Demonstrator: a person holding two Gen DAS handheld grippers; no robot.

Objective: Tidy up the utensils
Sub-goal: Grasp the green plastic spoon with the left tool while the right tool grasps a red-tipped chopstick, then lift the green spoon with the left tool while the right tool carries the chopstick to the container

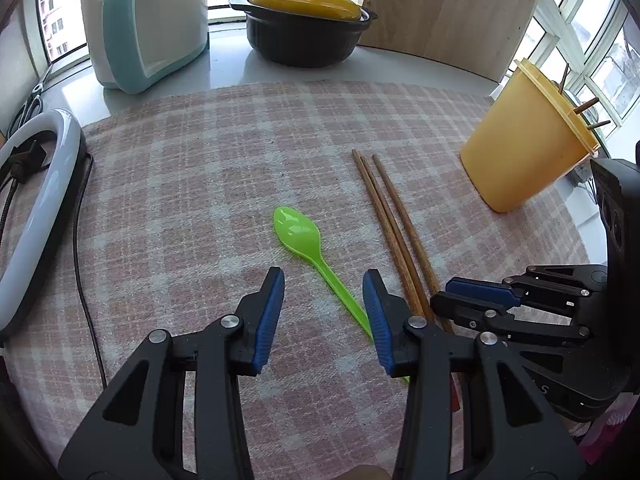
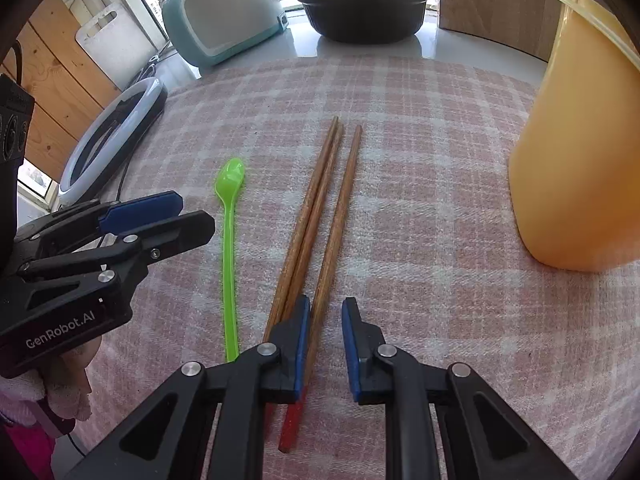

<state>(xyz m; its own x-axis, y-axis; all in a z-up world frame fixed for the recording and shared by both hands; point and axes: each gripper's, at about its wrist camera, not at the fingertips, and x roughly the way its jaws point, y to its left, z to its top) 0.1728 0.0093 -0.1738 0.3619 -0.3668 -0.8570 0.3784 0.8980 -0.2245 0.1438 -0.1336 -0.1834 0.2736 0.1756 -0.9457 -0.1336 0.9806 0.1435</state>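
Left wrist view, hidden: my left hand-held gripper covers the lower handle of the green spoon; my right hand-held gripper hides the near ends of the chopsticks.
Left wrist view, spoon: translucent green plastic, lying on the checked cloth of the worktop, bowl far from me, handle running back toward my right finger.
Left wrist view, left hand-held gripper: released, jaws apart over the spoon handle, pads not pressing it.
Left wrist view, holder: yellow utensil holder at the right, three stick ends poking from its top.
Right wrist view, hidden: the chopsticks' near ends pass under my fingers; a red tip shows below.
Right wrist view, chopsticks: three brown wooden sticks, long axes running away from me, two touching, one just beside.
Right wrist view, right hand-held gripper: jaws narrow; one stick lies between them against the left pad, and I cannot tell if it is clenched.
Right wrist view, spoon: left of the chopsticks, nearly parallel.
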